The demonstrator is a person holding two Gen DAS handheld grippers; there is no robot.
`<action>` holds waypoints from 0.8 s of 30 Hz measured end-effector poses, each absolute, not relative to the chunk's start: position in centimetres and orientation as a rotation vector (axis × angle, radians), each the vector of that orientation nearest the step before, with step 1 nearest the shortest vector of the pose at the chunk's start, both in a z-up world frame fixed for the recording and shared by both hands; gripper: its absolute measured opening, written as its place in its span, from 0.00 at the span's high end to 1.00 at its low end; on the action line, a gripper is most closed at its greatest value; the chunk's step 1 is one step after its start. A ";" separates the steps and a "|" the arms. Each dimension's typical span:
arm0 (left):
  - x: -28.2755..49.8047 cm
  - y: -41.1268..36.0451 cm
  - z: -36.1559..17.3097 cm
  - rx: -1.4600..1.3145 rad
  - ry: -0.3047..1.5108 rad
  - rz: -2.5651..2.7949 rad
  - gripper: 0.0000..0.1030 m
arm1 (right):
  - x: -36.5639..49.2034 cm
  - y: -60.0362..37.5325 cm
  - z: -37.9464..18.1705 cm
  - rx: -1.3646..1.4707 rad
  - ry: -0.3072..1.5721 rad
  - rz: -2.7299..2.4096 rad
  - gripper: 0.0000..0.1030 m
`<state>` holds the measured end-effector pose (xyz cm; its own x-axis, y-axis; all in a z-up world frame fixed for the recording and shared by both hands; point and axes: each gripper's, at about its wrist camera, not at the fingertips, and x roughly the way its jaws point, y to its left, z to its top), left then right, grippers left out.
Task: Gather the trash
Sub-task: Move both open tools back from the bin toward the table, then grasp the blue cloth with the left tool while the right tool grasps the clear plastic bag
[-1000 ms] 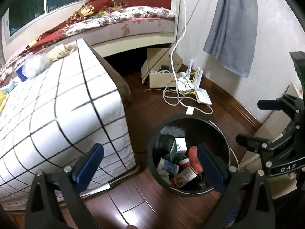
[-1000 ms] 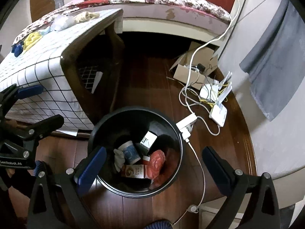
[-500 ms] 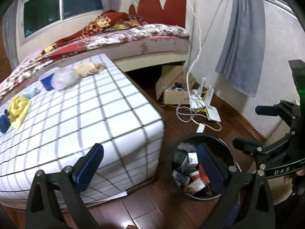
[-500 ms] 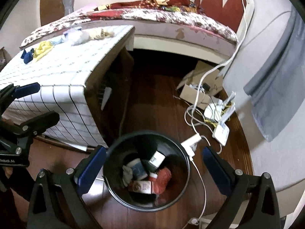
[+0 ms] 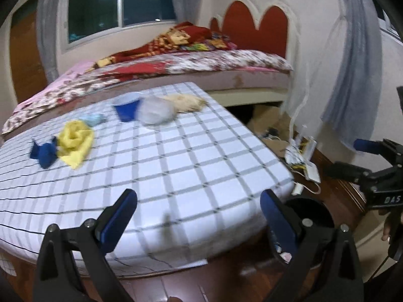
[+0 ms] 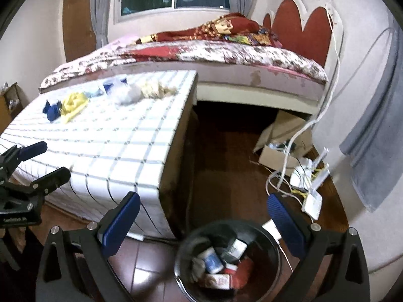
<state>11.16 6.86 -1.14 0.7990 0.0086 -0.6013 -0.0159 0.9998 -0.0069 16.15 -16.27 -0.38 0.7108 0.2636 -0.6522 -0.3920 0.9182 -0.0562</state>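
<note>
A black trash bin (image 6: 274, 246) on the floor holds several boxes and wrappers; its rim (image 5: 325, 211) peeks out beside the table. On the checked table (image 5: 176, 166) lie a blue cup (image 5: 126, 108), a clear crumpled bag (image 5: 156, 112), a beige wad (image 5: 185, 102), a yellow cloth (image 5: 75, 143) and a dark blue scrap (image 5: 44, 152). My left gripper (image 5: 199, 211) is open and empty above the table's near edge. My right gripper (image 6: 204, 216) is open and empty above the bin. The same items show far left on the table (image 6: 100, 136).
A bed (image 6: 226, 58) with a red blanket stands behind the table. A cardboard box (image 6: 279, 148), white routers (image 6: 312, 191) and cables lie on the wooden floor at right. A grey cloth (image 5: 352, 95) hangs on the wall.
Both grippers have risen and tilted up from the bin. The left view now looks across the tabletop; the bin has dropped to the bottom of both views.
</note>
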 end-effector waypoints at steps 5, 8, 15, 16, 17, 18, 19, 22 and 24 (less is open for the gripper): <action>11.3 12.2 0.2 -0.020 0.608 0.112 0.04 | 16.9 -13.7 0.5 -0.179 0.662 0.406 0.01; 10.9 15.9 0.7 -0.024 0.590 0.182 0.04 | 17.4 -11.9 0.7 -0.186 0.649 0.423 0.01; 10.4 24.7 0.3 -0.065 0.583 0.335 0.04 | 18.2 -7.4 1.0 -0.235 0.640 0.469 0.01; 10.3 26.0 0.0 -0.075 0.587 0.353 0.04 | 18.5 -6.5 1.0 -0.246 0.645 0.475 0.01; 10.4 27.2 -0.3 -0.088 0.592 0.370 0.04 | 18.8 -5.7 0.9 -0.249 0.658 0.485 0.01; 10.5 28.0 -0.5 -0.097 0.596 0.381 0.04 | 19.3 -4.7 0.7 -0.253 0.674 0.495 0.01; 10.7 29.1 -0.8 -0.108 0.600 0.394 0.04 | 19.8 -3.8 0.6 -0.261 0.685 0.498 0.01; 11.8 31.8 -1.4 -0.138 0.613 0.427 0.04 | 21.7 -0.3 0.2 -0.287 0.704 0.519 0.01; 12.8 33.1 -1.7 -0.160 0.630 0.438 0.04 | 23.0 1.6 -0.1 -0.297 0.713 0.529 0.01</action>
<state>12.82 33.14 -1.66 0.7204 0.3466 -0.6008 -0.4422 0.8968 -0.0128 22.97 1.58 -0.08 0.6339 0.3566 -0.6863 -0.5536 0.8289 -0.0806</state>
